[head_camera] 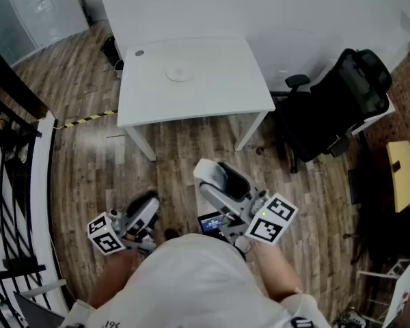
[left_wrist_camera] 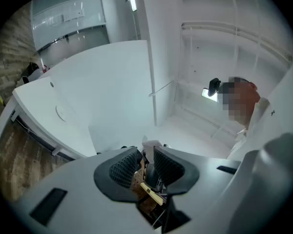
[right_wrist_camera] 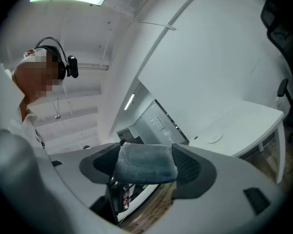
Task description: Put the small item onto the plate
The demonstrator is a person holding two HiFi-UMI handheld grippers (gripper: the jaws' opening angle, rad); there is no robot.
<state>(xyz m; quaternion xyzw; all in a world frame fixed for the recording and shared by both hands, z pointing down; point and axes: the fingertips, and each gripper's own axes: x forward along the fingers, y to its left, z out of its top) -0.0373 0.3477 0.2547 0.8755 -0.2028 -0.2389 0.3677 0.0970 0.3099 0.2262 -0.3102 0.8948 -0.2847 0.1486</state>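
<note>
A white plate [head_camera: 179,72] lies on the white table [head_camera: 212,94], far ahead of both grippers. It also shows small in the left gripper view [left_wrist_camera: 61,112] and in the right gripper view [right_wrist_camera: 215,138]. My right gripper [right_wrist_camera: 145,165] is shut on the small item [right_wrist_camera: 145,162], a grey-blue soft block that spans the gap between its pads. In the head view, the right gripper [head_camera: 215,180] and the left gripper [head_camera: 147,209] are held close to my body, over the wooden floor and short of the table. The left gripper [left_wrist_camera: 145,156] has its jaws nearly together with nothing between them.
A black office chair [head_camera: 335,108] stands right of the table. A black railing [head_camera: 7,183] runs along the left. Yellow-black tape [head_camera: 89,118] marks the floor by the table's left leg. A dark bin [head_camera: 111,50] sits behind the table's left corner.
</note>
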